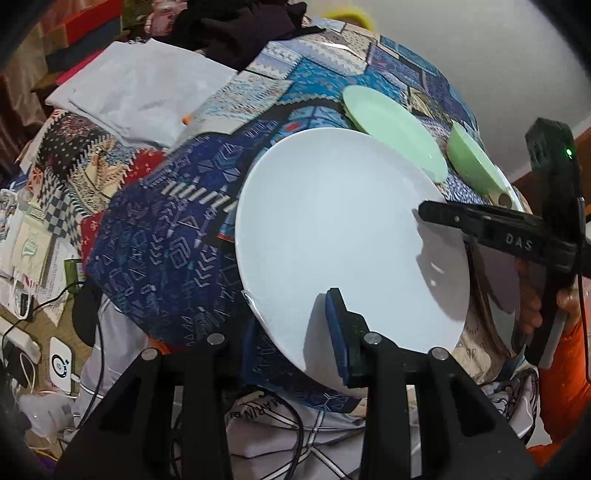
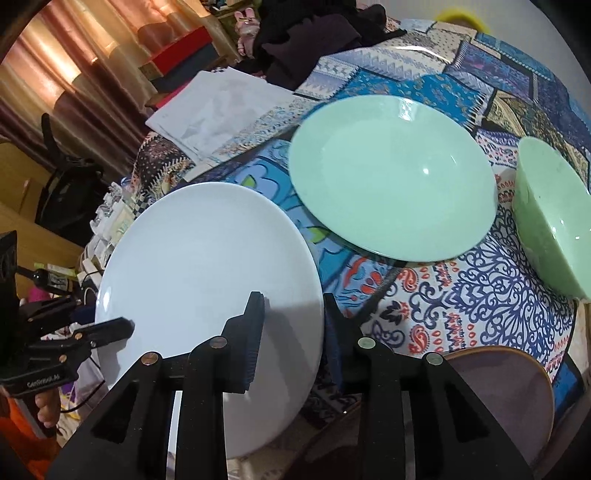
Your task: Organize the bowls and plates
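Note:
A large white plate (image 1: 343,229) (image 2: 207,273) is held between both grippers over the patterned tablecloth. My left gripper (image 1: 295,332) straddles its near rim, one finger (image 1: 340,328) on top and one below; the jaws look closed on the rim. My right gripper (image 2: 291,332) straddles the opposite rim, with a small gap still showing. It also shows in the left wrist view (image 1: 424,212). A mint green plate (image 2: 391,177) (image 1: 391,129) lies beyond. A green bowl (image 2: 554,218) (image 1: 476,162) sits to its right.
A grey plate with a brown rim (image 2: 509,391) (image 1: 506,273) lies near the table's front edge. White cloth (image 1: 140,88) (image 2: 218,107) and dark clothing (image 2: 314,33) lie at the far side. Cables and clutter (image 1: 37,325) lie on the floor, left.

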{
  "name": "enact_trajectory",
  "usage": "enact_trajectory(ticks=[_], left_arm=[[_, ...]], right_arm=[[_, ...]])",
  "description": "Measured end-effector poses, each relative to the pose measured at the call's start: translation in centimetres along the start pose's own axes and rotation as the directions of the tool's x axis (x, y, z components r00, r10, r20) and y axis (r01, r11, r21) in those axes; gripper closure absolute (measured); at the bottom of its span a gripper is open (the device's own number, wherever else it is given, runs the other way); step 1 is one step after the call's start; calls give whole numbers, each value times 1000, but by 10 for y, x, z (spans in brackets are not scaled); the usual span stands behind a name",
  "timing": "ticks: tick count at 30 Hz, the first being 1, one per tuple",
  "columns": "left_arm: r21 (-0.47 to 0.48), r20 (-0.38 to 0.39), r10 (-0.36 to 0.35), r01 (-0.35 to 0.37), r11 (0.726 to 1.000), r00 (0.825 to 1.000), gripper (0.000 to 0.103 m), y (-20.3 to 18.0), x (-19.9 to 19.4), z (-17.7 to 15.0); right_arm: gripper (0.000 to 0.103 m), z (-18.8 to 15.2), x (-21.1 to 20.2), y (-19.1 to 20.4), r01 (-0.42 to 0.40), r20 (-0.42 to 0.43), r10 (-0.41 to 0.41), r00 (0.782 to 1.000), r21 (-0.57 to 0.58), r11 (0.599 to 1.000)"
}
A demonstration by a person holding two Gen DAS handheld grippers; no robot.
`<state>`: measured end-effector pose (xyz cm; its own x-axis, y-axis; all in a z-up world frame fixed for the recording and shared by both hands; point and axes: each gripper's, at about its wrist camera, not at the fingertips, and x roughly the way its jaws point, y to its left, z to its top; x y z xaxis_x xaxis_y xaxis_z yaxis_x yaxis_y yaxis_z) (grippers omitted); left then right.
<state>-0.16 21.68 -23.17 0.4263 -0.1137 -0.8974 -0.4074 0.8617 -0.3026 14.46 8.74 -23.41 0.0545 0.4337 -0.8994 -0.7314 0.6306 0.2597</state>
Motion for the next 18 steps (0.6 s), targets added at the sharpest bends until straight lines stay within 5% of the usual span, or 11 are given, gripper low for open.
enact_trajectory(ticks=[18], left_arm=[[28,91,-56,54,998,994,69,-27,-22,28]], right_arm=[[75,-5,-51,-18,3,137,-14,991,79,997]])
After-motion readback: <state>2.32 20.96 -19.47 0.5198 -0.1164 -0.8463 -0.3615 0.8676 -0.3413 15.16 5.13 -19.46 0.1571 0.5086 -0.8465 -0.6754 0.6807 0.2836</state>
